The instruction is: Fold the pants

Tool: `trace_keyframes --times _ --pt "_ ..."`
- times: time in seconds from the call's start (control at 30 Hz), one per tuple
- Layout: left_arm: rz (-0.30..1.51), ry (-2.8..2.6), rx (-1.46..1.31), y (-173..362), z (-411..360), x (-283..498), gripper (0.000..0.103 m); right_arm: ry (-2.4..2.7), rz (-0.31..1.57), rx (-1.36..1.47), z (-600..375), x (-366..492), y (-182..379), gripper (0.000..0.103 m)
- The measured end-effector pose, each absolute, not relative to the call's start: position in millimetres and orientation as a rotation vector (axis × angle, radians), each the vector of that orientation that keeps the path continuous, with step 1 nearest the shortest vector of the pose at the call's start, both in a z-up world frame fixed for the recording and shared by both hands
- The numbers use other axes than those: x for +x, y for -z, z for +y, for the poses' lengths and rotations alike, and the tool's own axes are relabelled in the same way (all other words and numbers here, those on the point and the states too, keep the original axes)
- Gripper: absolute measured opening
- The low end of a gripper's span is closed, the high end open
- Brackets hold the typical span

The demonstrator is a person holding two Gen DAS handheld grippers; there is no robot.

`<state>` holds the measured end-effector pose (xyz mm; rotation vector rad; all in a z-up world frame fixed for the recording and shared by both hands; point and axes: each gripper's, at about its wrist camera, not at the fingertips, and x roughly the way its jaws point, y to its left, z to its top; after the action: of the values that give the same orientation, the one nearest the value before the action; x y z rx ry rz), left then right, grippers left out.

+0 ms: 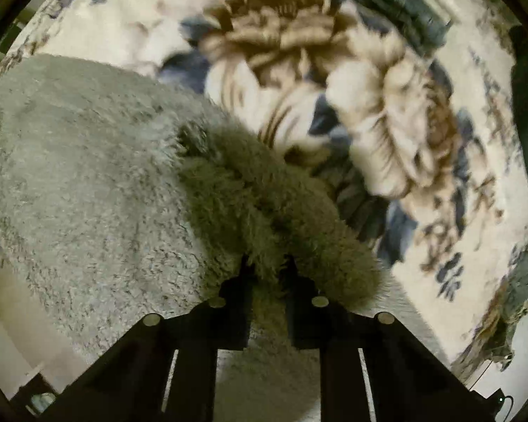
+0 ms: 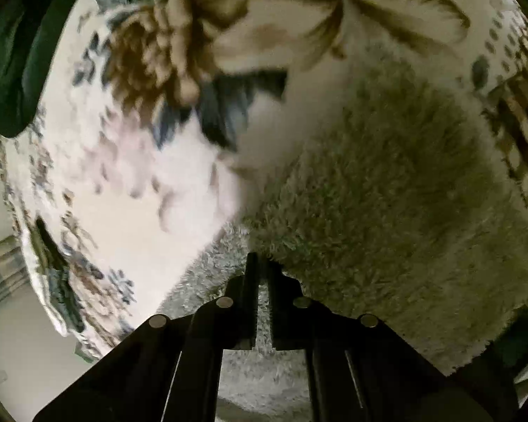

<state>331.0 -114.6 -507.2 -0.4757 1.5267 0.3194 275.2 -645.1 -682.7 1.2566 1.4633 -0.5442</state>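
The pants (image 1: 88, 176) are pale grey-green fluffy fleece and lie on a floral blanket (image 1: 387, 112). My left gripper (image 1: 269, 267) is shut on a bunched fold of the pants, which hangs between its black fingers (image 1: 239, 302). In the right wrist view the pants (image 2: 387, 218) fill the right and lower middle. My right gripper (image 2: 262, 263) is shut on an edge of the pants, with fleece pinched between its narrow jaws. Both views are motion-blurred.
The cream blanket with brown and blue flowers (image 2: 123, 176) covers the surface under the pants. Dark green fabric lies at the far edge (image 1: 412, 10) and at the upper left of the right wrist view (image 2: 14, 52). Pale floor shows at the lower left (image 2: 3, 334).
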Motion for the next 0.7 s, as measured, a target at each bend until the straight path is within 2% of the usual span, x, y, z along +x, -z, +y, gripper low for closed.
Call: trace_keyframes --times 0.03,0.17,0.3,0.4,0.43,0.5,0.53,0.57,0.6,0.67,0.7 --pt "1.503 -0.311 -0.473 500.5 -114.4 330.5 0.005 0.545 1.441 1.265 -649.8 272.7 677.2 0.004" --pt "1.472 -0.281 -0.471 493.3 -119.8 342.8 0.005 0.550 1.383 1.276 -661.3 270.9 661.3 0.002" --pt "1.457 -0.251 -0.431 490.8 -133.3 360.4 0.006 0.590 1.309 1.170 -675.6 282.6 641.2 0.000" --pt "1.429 -0.233 -0.389 479.2 -149.3 367.9 0.008 0.483 1.394 1.272 -684.0 292.2 652.3 0.001" --pt "1.416 -0.236 -0.374 475.5 -146.8 362.9 0.008 0.398 1.427 1.267 -679.7 300.7 651.2 0.002" --pt "1.387 -0.223 -0.342 463.9 -147.3 351.2 0.009 0.268 1.477 1.181 -658.5 317.5 641.8 0.013" --pt "1.383 -0.227 -0.324 459.9 -145.4 343.2 0.012 0.136 1.525 1.075 -635.9 332.2 634.3 0.034" --pt "1.377 -0.241 -0.305 457.1 -143.2 334.5 0.024 0.034 1.574 0.936 -612.0 345.8 627.4 0.053" --pt "1.375 -0.260 -0.289 456.4 -140.5 323.1 0.031 -0.067 1.603 0.782 -584.7 358.3 620.2 0.058" --pt "1.375 -0.294 -0.283 459.8 -133.1 303.9 0.063 -0.266 1.643 0.481 -525.6 379.7 613.0 0.062" --pt "1.378 -0.323 -0.278 462.3 -129.3 292.4 0.071 -0.341 1.659 0.355 -498.9 387.6 613.8 0.062"
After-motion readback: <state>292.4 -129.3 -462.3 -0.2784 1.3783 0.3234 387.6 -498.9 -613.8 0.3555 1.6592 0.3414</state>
